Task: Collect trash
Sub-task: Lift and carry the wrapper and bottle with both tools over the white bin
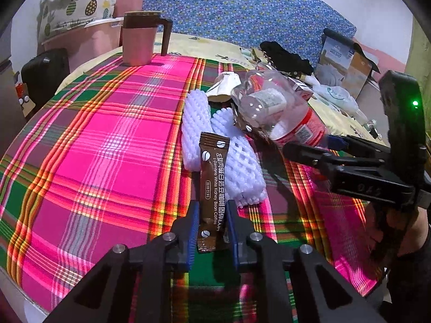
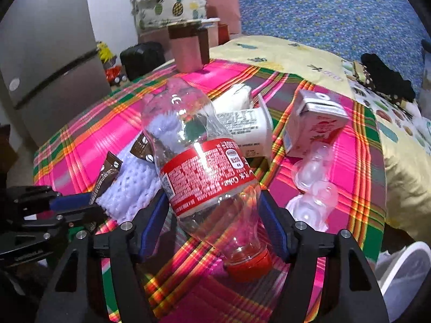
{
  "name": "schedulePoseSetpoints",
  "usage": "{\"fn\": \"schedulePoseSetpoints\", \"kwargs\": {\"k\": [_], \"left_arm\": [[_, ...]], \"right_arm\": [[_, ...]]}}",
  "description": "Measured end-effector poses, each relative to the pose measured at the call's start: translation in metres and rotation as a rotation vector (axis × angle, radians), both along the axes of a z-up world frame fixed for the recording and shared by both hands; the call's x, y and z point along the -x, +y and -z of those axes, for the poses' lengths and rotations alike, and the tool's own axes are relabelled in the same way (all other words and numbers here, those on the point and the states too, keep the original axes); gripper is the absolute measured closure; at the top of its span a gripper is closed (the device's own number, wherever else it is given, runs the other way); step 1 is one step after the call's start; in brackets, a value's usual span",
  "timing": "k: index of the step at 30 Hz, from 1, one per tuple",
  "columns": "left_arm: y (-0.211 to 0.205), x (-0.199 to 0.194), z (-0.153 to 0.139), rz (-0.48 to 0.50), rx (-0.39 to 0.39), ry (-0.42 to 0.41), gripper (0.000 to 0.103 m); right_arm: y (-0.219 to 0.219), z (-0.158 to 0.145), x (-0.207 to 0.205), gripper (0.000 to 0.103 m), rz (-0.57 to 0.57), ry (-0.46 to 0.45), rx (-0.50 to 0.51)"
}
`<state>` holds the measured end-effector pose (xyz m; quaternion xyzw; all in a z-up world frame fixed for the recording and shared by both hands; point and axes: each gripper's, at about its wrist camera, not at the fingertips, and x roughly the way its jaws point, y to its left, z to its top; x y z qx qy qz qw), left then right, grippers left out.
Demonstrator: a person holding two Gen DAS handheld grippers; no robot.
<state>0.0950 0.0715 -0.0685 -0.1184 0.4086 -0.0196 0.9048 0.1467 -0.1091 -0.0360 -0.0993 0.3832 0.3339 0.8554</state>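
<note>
My left gripper (image 1: 212,212) is shut on a brown coffee sachet (image 1: 212,185), which lies partly over white foam fruit nets (image 1: 237,161) on the plaid tablecloth (image 1: 107,148). My right gripper (image 2: 214,210) is shut on a clear Coke bottle (image 2: 204,167) with a red label and red cap, tilted cap toward the camera. In the left wrist view the bottle (image 1: 282,113) and right gripper (image 1: 315,150) show at the right. The left gripper (image 2: 67,204) and sachet (image 2: 105,177) appear at the left of the right wrist view.
A pink mug (image 1: 140,40) stands at the table's far end. A white yogurt cup (image 2: 245,132), a pink drink carton (image 2: 312,123) and a clear plastic blister tray (image 2: 315,188) lie beside the bottle. A white bin rim (image 2: 404,277) shows at lower right.
</note>
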Motion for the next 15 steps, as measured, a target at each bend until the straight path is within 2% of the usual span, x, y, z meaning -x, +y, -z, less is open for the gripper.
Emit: {"fn": "schedulePoseSetpoints", "kwargs": {"k": [15], "left_arm": [[0.000, 0.019, -0.025, -0.003, -0.019, -0.064, 0.083]], "right_arm": [[-0.029, -0.013, 0.033, 0.035, 0.125, -0.015, -0.107]]}}
